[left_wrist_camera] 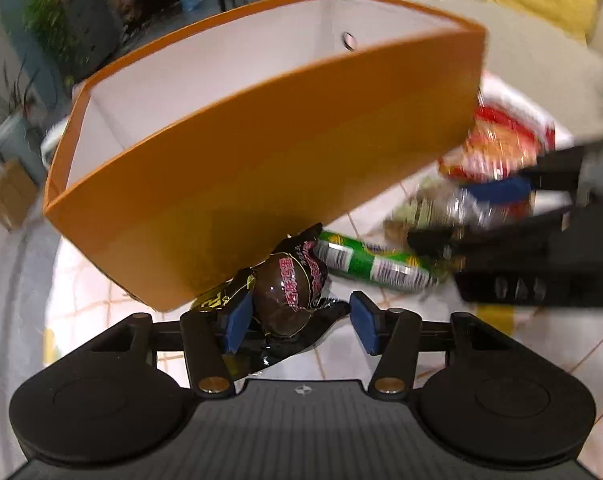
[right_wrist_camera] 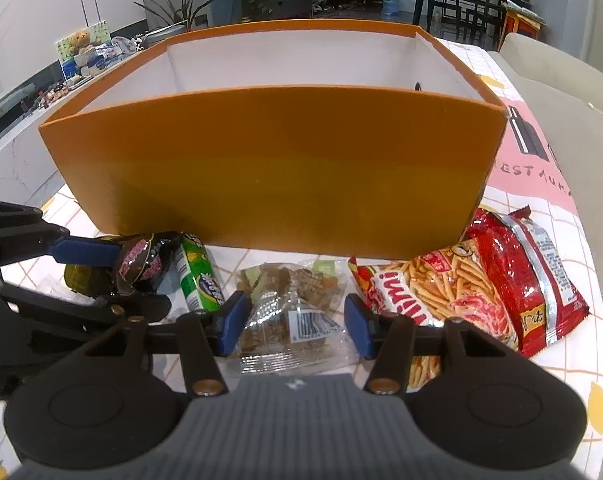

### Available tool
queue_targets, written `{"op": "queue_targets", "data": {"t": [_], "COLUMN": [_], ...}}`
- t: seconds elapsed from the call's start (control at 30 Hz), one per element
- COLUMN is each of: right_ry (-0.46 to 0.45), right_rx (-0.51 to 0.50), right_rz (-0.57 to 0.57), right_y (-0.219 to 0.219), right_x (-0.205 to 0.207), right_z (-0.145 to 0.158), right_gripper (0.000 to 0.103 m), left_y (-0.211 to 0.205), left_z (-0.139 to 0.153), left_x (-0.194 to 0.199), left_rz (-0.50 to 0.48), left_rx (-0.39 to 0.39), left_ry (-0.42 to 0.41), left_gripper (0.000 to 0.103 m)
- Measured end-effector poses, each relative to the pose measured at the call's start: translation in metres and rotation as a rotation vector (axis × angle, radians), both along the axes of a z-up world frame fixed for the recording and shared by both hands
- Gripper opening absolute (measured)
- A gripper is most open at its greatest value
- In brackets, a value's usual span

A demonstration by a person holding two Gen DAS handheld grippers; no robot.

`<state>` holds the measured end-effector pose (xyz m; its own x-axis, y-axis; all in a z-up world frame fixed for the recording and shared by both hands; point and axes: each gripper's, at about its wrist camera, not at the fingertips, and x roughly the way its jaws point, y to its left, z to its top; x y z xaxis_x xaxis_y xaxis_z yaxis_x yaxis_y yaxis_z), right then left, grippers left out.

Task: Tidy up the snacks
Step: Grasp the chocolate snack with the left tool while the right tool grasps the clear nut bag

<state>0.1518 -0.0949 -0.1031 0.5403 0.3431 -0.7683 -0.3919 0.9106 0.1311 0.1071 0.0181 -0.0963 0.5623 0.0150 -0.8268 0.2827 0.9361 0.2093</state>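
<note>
Roughly, reading the right wrist view from left to right
Left gripper (right_wrist_camera: 113, 270): enters from nine o'clock; jaws wide, a dark brown egg-shaped snack (right_wrist_camera: 141, 266) between them; in the left wrist view one blue pad (left_wrist_camera: 237, 316) touches the snack (left_wrist_camera: 287, 300), the other stands clear at its three o'clock, so no grip yet
Green packet (right_wrist_camera: 199, 278): lies just beside the brown snack at its three o'clock, near the box's front wall
Orange box (right_wrist_camera: 277, 176): open-topped, white inside, upright on the tiled tablecloth (right_wrist_camera: 573, 364); fills the twelve o'clock half of the view, every snack outside it
Right gripper (right_wrist_camera: 295, 326): about half open, straddling a clear bag of brown pieces (right_wrist_camera: 289, 312); the pads sit just beside the wrapper's edges, and I cannot tell whether they press on it
Fries packet (right_wrist_camera: 433, 292): red and yellow, at three o'clock of the clear bag, partly under the right gripper's finger
Red packet (right_wrist_camera: 537, 276): overlaps the fries packet at its three o'clock, touching the box's front right corner
</note>
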Motion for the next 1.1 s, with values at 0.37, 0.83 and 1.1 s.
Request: {"op": "queue_targets", "data": {"t": [0.37, 0.83, 1.1], "right_ry": [0.034, 0.004, -0.027], "right_rx": [0.021, 0.059, 0.072], "right_rz": [-0.012, -0.063, -0.141], "right_y": [-0.003, -0.026, -0.046], "right_x": [-0.01, -0.032, -0.039], "right_z": [0.005, 0.047, 0.083], "right_gripper": [0.045, 0.044, 0.017], "left_y": [-0.009, 0.006, 0.008], "left_z": [-0.003, 0.063, 0.112], "left_x": [-0.004, -0.023, -0.031], "left_rz": [0.012, 0.117, 0.151], "left_rx": [0.052, -0.164, -0.281], "left_ry": [-0.035, -0.082, -0.145], "left_gripper": [0.054, 0.054, 0.054]}}
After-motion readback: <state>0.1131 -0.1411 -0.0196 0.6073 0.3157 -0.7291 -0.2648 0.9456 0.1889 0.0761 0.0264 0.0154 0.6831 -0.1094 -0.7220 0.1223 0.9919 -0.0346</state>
